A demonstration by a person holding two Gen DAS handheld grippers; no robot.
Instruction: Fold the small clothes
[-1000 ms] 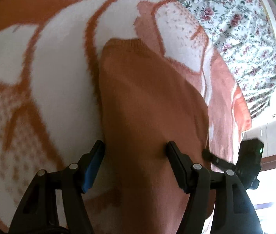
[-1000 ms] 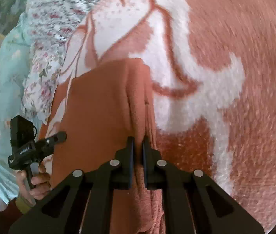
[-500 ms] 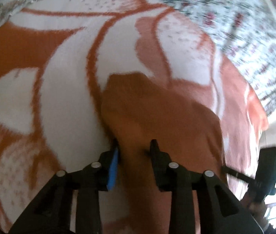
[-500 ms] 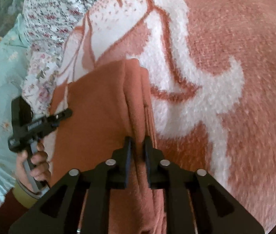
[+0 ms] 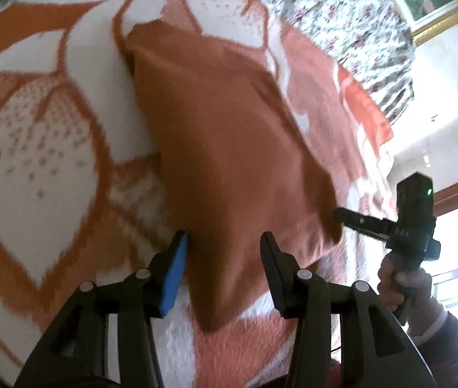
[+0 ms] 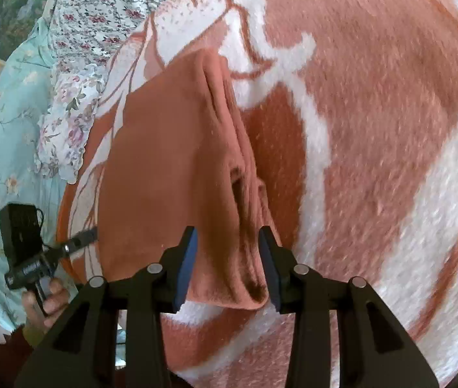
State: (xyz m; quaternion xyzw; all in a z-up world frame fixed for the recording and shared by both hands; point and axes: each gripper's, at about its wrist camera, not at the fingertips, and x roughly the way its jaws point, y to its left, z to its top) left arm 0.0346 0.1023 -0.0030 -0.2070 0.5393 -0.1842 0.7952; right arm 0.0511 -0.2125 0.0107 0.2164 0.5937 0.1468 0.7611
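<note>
A small rust-orange knit garment [image 5: 229, 148] lies folded into a long strip on an orange-and-white blanket [image 5: 34, 129]. My left gripper [image 5: 224, 252] is open, its jaws astride the garment's near left corner. In the right wrist view the same garment [image 6: 170, 168] shows stacked folded edges along its right side. My right gripper [image 6: 227, 249] is open, its jaws either side of that layered near edge. Each gripper shows in the other's view, the right one [image 5: 355, 218] at the garment's right edge and the left one [image 6: 76, 242] at its left edge.
The blanket [image 6: 374, 129] covers a bed. A floral sheet [image 5: 342, 16] lies beyond it, with a pale blue flowered cloth [image 6: 5, 148] at the left of the right wrist view. The bed's edge and a bright floor [image 5: 439, 123] are at the right.
Both grippers have opened and let go of the garment, and both have drawn back toward me. The garment now lies flat on the blanket.
</note>
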